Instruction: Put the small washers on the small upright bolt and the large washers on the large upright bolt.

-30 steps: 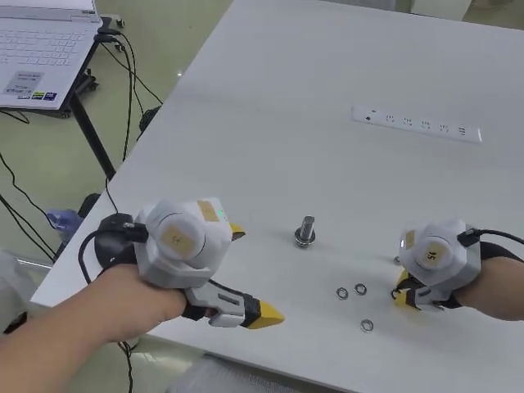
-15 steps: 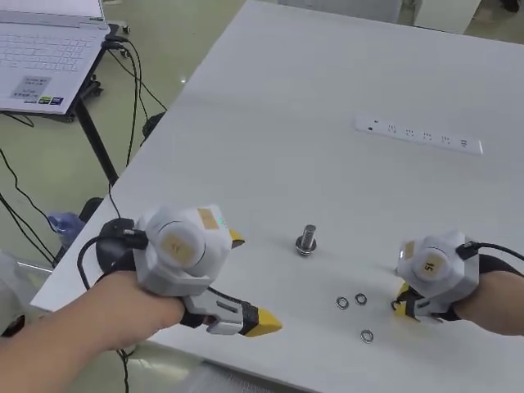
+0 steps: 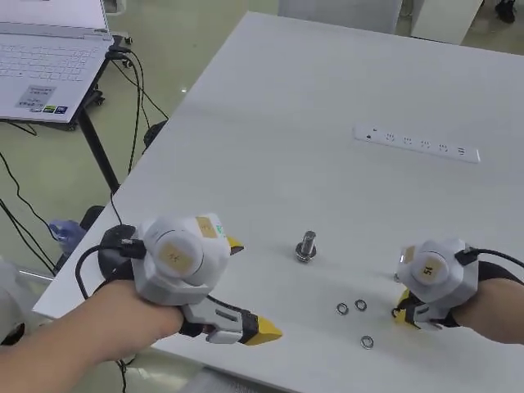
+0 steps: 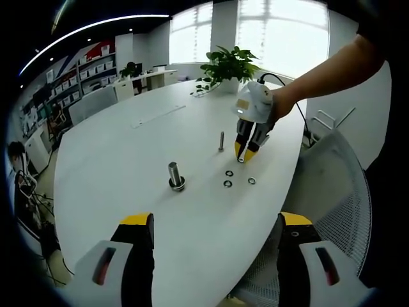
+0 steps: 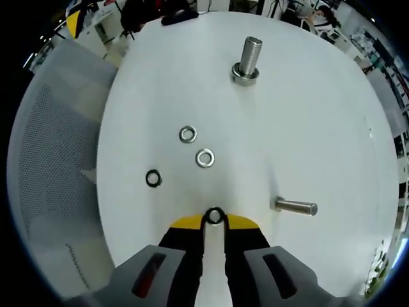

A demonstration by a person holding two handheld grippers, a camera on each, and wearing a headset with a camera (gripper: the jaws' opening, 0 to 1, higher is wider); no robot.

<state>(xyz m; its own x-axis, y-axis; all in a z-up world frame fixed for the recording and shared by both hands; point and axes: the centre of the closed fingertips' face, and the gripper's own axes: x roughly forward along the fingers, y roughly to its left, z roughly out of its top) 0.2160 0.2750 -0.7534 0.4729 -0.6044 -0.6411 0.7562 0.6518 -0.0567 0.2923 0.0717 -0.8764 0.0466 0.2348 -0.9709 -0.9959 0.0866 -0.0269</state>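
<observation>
Right tongs (image 5: 215, 221) grip a washer (image 5: 210, 216), small bolt (image 5: 296, 206) just beside.
Large bolt (image 5: 248, 59) stands farther ahead; left tongs (image 4: 216, 221) gape empty.

Large bolt (image 3: 306, 246) upright on bench (image 3: 270, 123); bare surface all round, open from above. Beyond bolt: wide free bench up to power strip (image 3: 416, 142), well apart. Nearer person: three loose washers (image 3: 360, 305), flat, low. Right of bolt: small bolt (image 5: 296, 206) upright, right gripper (image 3: 401, 301) just beside it, single washer (image 5: 215, 216) pinched in jaws. Left of bolt: left gripper (image 3: 250, 286), jaws wide, clear gap to bolt.
</observation>
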